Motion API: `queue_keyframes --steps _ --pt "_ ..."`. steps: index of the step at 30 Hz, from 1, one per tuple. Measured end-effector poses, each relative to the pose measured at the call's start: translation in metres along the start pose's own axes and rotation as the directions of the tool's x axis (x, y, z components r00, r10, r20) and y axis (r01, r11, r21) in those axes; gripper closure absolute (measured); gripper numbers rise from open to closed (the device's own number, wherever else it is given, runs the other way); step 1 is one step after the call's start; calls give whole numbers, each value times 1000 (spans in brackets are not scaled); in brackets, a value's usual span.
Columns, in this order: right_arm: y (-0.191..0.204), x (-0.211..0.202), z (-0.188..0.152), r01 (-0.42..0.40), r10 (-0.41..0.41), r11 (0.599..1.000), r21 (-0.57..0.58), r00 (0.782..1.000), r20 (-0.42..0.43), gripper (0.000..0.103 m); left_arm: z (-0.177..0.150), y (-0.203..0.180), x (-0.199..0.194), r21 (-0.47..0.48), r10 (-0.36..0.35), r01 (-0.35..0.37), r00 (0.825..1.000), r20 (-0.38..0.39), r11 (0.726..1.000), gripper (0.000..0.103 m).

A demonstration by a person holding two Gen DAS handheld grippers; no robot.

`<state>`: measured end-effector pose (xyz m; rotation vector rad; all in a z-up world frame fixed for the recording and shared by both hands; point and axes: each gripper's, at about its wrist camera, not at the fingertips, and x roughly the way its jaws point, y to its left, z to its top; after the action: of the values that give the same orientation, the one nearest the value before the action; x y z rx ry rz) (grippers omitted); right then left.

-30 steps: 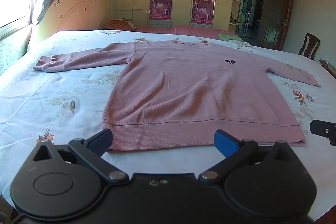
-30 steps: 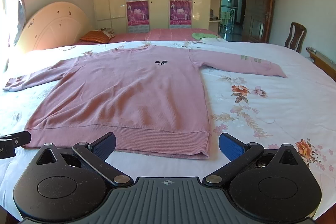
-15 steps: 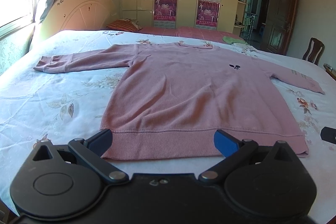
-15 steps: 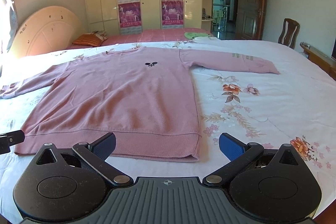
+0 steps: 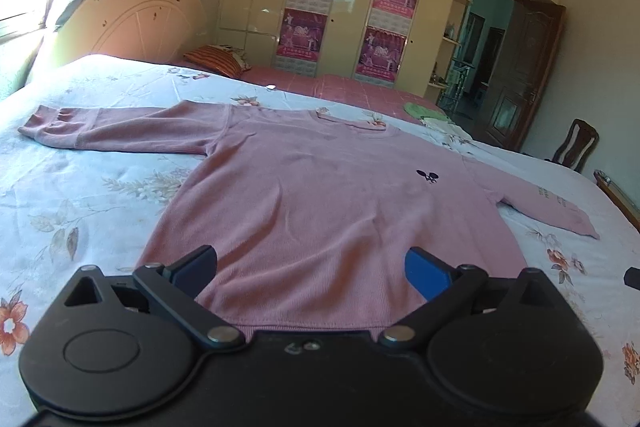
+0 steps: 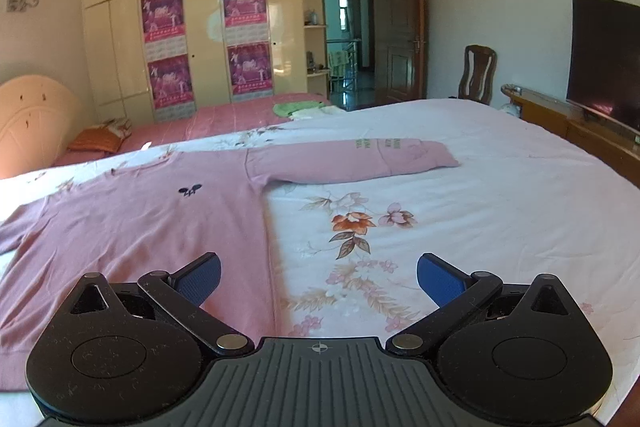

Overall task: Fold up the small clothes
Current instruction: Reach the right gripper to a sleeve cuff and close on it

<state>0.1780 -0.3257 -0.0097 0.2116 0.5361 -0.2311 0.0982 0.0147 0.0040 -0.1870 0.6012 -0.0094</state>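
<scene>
While the pink sweater is lying flat, front up, on the floral bedsheet, both grippers are hanging over its near end with nothing held. Left gripper is sitting spread wide, blue pads apart, empty; the sweater's hem band is running just beneath and between its fingers, partly hidden behind the gripper body. Both fingertips are lying over pink fabric in the left wrist view, so this gripper is hovering over the lower body of the garment, somewhat toward its left half. Contact with the cloth: cannot tell.

Right gripper is also spread wide and empty. In the right wrist view the sweater is filling the left part of the frame; its right side seam is running down between the two fingers, nearer the left one. Left fingertip is lying over pink fabric, right fingertip over bare sheet with flower print. So the right gripper is straddling the sweater's right edge, near the lower corner.

Sleeves are stretching out sideways: one sleeve reaching far left, cuff near the sheet's edge; the other sleeve reaching right, lying flat with pale lettering on it. A small dark logo is showing on the chest. Neckline is pointing away from the grippers, toward the wardrobe with posters. A dark bit of the right gripper is peeking at the right edge of the left wrist view.
</scene>
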Motion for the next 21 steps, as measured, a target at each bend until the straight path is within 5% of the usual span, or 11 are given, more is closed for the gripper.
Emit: queue_keyframes --steps 5,8,9,10,11,13,21 --pt "-31 38 25 15 -15 999 30 1000 15 0 25 0 45 10 41 -41 998 -46 999 7" --pt "-54 68 42 35 -38 995 97 999 24 1 36 -4 71 63 38 -34 997 -65 997 29" --pt "-62 80 48 39 -42 992 118 999 22 18 40 -7 79 81 74 -69 996 -58 994 31" --pt "-71 94 55 53 -54 988 145 999 0 62 43 -9 87 87 96 -92 994 -50 992 26" --pt "-83 109 62 64 -61 980 187 998 -21 72 46 -9 94 82 105 -102 993 -45 991 23" --pt "-105 134 75 68 -63 964 258 998 -25 73 52 -8 108 65 109 -106 993 -38 992 13" --pt "-189 236 106 100 -89 878 468 995 -46 72 55 -7 162 50 107 -103 990 -94 993 14"
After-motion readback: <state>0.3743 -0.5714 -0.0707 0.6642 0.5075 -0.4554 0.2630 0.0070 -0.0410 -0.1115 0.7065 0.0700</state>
